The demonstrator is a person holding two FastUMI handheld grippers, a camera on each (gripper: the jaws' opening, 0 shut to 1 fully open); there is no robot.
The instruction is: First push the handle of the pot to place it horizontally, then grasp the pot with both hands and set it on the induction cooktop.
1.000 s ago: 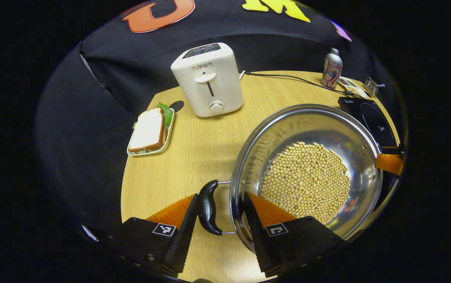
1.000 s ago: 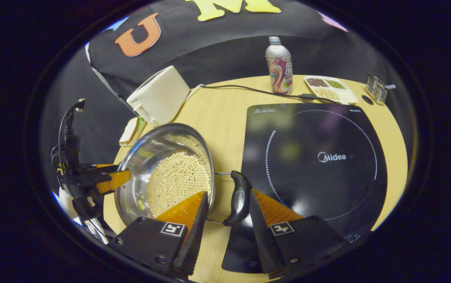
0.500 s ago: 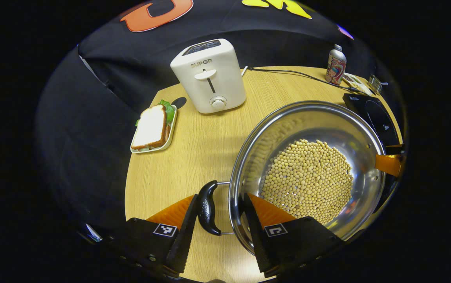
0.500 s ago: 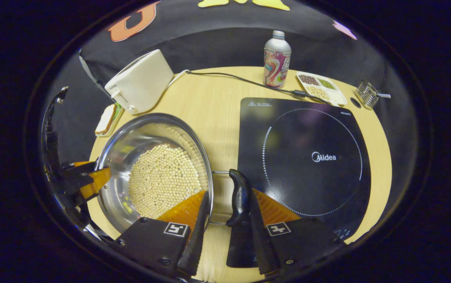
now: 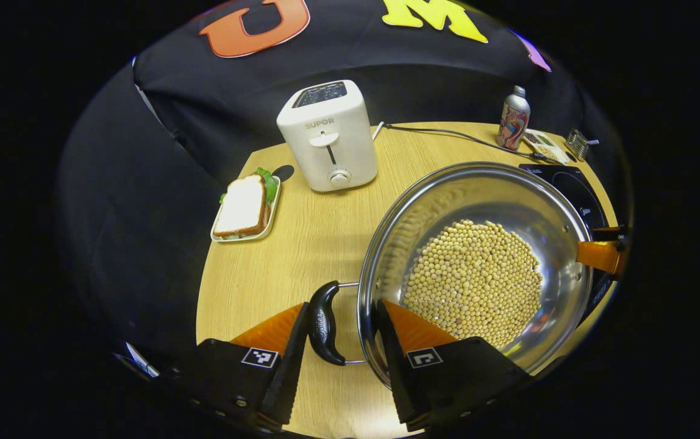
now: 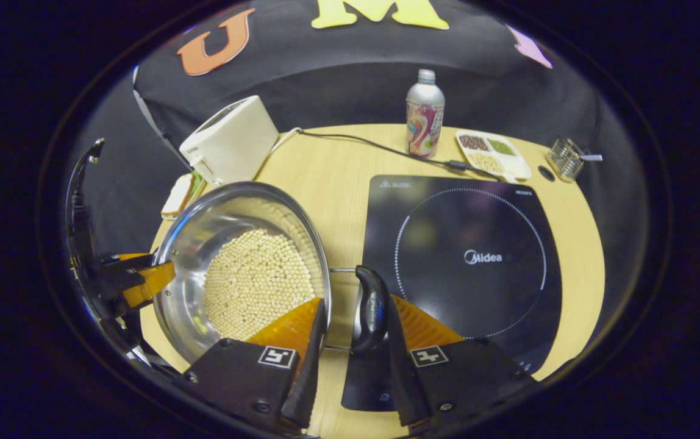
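One pot (image 6: 203, 244), one cooktop (image 6: 447, 213), one toaster (image 5: 327, 137), one bottle (image 6: 424, 114), one sandwich (image 5: 242, 206), two tongs.

Toaster (image 5: 327, 135) at 11 o'clock; sandwich plate (image 5: 245, 208) at 9; bottle (image 6: 424, 114), divided snack tray (image 6: 493, 155), wire holder (image 6: 565, 160) at 1.

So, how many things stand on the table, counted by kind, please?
Appliances: 2 (toaster, induction cooktop)
Cookware: 1 (pot)
Food dishes: 2 (sandwich plate, divided tray)
Bottles: 1 (bottle)
Wire baskets: 1 (basket)
Total: 7
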